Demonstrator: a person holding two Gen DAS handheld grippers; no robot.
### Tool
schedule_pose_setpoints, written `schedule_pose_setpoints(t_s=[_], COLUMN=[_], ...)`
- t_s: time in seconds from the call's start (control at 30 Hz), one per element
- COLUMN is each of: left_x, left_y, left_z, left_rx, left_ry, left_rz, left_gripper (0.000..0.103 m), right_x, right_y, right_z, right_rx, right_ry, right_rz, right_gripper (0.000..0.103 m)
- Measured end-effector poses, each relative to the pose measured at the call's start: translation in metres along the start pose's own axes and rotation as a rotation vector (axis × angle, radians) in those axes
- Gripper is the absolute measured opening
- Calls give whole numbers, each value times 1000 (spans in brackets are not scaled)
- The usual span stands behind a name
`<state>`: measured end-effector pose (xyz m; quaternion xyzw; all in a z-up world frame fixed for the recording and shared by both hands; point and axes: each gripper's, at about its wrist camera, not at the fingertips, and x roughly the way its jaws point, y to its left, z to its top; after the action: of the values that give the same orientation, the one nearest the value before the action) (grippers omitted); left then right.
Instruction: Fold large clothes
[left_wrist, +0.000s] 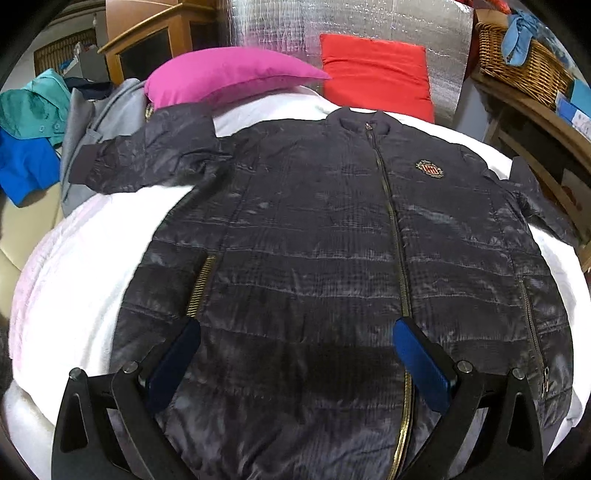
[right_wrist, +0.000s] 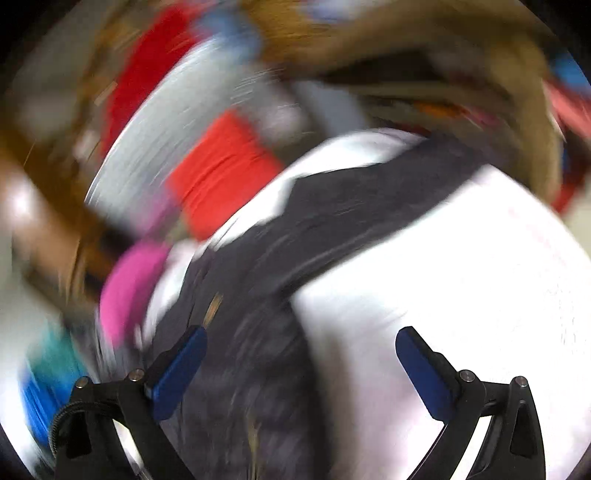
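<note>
- A dark quilted jacket (left_wrist: 332, 236) lies front-up and spread flat on a white blanket (left_wrist: 74, 266), its collar toward the blanket's far edge and its hem at the near edge.
- The main zip (left_wrist: 391, 229) is closed and runs from collar to hem; a small crest badge (left_wrist: 428, 170) sits on the chest to the right of it in the left wrist view.
- One sleeve (left_wrist: 147, 158) stretches out toward the blanket's far left corner; the other sleeve (left_wrist: 535, 199) runs off toward the right edge.
- A slanted pocket zip (left_wrist: 201, 284) shows on the left panel.
- The left gripper (left_wrist: 295, 365) hangs over the jacket's hem with its blue fingers (left_wrist: 421, 369) spread wide, nothing between them; I cannot tell if they touch the cloth.
- The right gripper (right_wrist: 299, 369) also has its fingers (right_wrist: 424, 373) spread wide and empty; its view is heavily motion-blurred.
- In that blurred view the jacket (right_wrist: 332, 229) shows as a dark band across the blanket (right_wrist: 461, 277), the left finger over dark fabric, the right over white.
- At the blanket's far edge lie a pink pillow (left_wrist: 225, 75) and a red pillow (left_wrist: 376, 74), side by side.
- Grey, teal and blue clothes (left_wrist: 40, 136) are piled off the left edge.
- A wicker basket (left_wrist: 524, 62) stands on a wooden shelf beyond the far right corner.
</note>
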<state>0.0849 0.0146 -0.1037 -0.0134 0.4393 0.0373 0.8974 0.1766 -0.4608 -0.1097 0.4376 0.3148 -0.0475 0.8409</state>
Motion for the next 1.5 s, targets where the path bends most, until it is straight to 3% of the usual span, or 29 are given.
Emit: schedule_pose_setpoints(t_s=[0.07, 0.23, 0.4, 0.5, 0.6, 0.63, 0.73, 0.83, 0.9, 0.97, 1.03, 1.2, 1.37, 1.5], left_x=[5, 13, 25, 32, 37, 38, 41, 39, 36, 31, 26, 9, 0, -4], left_y=[0, 5, 11, 14, 17, 19, 26, 36, 43, 49, 55, 74, 89, 95], left_z=[1, 3, 6, 7, 6, 5, 4, 2, 1, 0, -2, -4, -5, -4], left_rx=[-1, -12, -31, -33, -41, -43, -62, -87, -108, -127, -136, -168, -193, -199], left_ry=[-3, -6, 0, 4, 7, 8, 6, -4, -12, -23, -35, -67, -79, -88], left_rz=[-8, -1, 7, 10, 9, 11, 9, 2, -6, -15, -14, -15, 0, 8], left_gripper=[103, 103, 103, 103, 103, 103, 103, 103, 103, 103, 103, 103, 103, 103], right_x=[19, 50, 77, 83, 96, 98, 95, 91, 91, 86, 87, 100, 121, 143], right_y=[-46, -110, -131, -130, -129, -124, -83, -15, 35, 84, 133, 240, 304, 330], right_z=[41, 105, 139, 153, 162, 166, 174, 169, 160, 145, 124, 43, -43, -94], right_rx=[177, 416, 440, 417, 361, 332, 133, -99, -186, -325, -397, -626, -808, -927], right_ry=[-19, -93, -102, -121, -59, -43, -67, -123, -112, -151, -112, -53, 54, 108], right_rz=[27, 69, 47, 5, -116, -185, -328, -392, -335, -336, -231, -122, -60, -58], right_gripper=[102, 102, 101, 94, 48, 24, 14, 11, 9, 8, 8, 8, 8, 8])
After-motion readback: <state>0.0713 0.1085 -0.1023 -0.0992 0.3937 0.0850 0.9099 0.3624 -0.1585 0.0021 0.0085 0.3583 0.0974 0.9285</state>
